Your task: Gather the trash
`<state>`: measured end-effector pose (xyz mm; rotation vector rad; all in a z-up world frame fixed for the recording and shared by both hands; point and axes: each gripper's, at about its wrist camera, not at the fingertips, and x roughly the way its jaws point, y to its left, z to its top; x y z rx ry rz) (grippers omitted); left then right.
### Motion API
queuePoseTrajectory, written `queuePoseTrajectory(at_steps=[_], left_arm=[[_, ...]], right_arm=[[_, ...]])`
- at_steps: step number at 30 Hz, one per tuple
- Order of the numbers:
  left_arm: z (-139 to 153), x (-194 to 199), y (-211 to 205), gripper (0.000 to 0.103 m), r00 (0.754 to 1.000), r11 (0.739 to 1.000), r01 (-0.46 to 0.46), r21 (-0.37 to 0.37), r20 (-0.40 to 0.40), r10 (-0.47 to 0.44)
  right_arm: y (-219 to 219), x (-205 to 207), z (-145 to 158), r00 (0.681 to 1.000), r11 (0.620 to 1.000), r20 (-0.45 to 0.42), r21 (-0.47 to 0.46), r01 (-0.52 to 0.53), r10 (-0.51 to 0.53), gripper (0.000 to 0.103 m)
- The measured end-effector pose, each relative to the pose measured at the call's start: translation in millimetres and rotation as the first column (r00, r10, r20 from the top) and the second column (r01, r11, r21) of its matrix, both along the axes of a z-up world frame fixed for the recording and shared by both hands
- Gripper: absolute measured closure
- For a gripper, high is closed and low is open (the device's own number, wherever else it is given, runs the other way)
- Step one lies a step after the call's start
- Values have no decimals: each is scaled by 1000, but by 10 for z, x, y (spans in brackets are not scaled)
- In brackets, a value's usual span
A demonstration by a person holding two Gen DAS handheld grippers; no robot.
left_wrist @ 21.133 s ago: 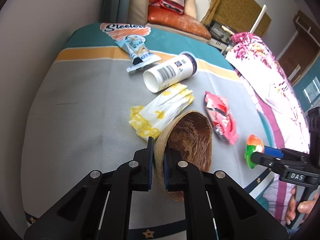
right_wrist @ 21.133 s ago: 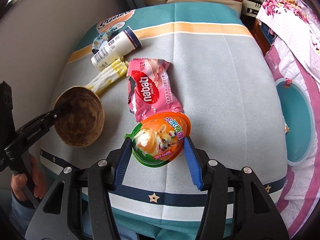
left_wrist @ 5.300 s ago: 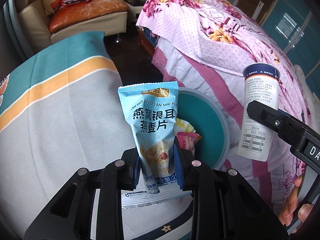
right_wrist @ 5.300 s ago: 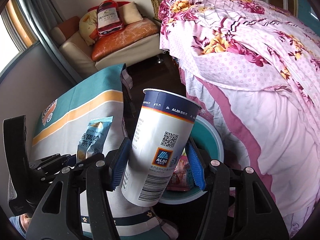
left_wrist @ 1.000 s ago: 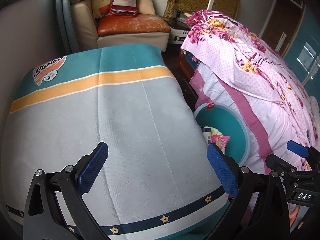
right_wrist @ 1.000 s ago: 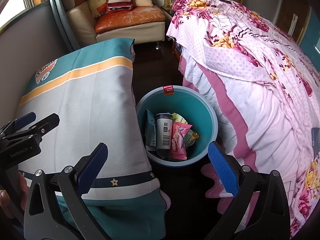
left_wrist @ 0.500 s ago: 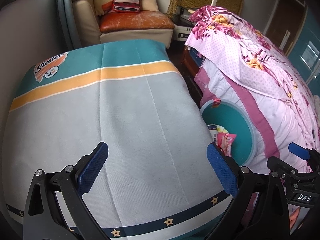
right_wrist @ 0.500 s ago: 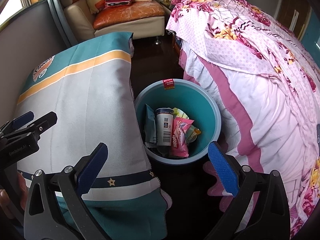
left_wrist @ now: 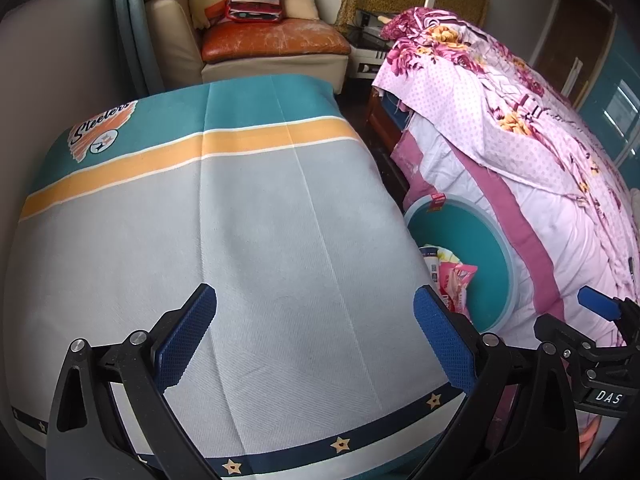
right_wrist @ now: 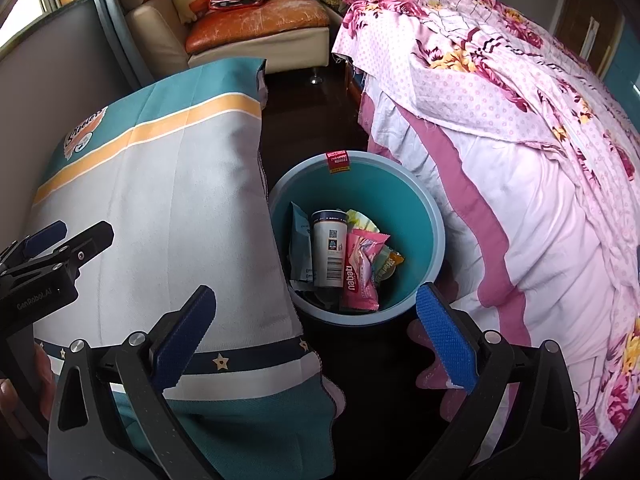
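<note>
Both tongs stand spread and empty: right gripper [right_wrist: 316, 332] hangs nearest the bin [right_wrist: 434, 216], which lies just ahead-below it; left gripper [left_wrist: 316, 332] faces bare tablecloth [left_wrist: 240, 220].

The left gripper [left_wrist: 314, 338] hangs over the cloth [left_wrist: 240, 240] with its blue pads [left_wrist: 186, 336] spread wide and nothing between them; the cloth is grey with an orange band and a star-trimmed hem; just past its right edge stands the teal bin [left_wrist: 502, 256], a pink wrapper [left_wrist: 456, 280] and a white cup [left_wrist: 432, 258] showing inside; the pink floral bed [left_wrist: 520, 140] lies beyond; the right gripper [left_wrist: 596, 344] pokes in at the right edge.
</note>
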<state>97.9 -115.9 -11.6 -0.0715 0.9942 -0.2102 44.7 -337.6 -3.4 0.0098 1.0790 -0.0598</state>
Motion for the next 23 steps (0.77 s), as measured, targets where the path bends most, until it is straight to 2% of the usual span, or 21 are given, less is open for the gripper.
queuePoseTrajectory(at_steps=[23], left_arm=[[19, -47, 43, 4, 1000, 1000, -10, 3, -5, 10]], right_arm=[[31, -40, 80, 1000, 1000, 15, -18, 1, 0, 7]])
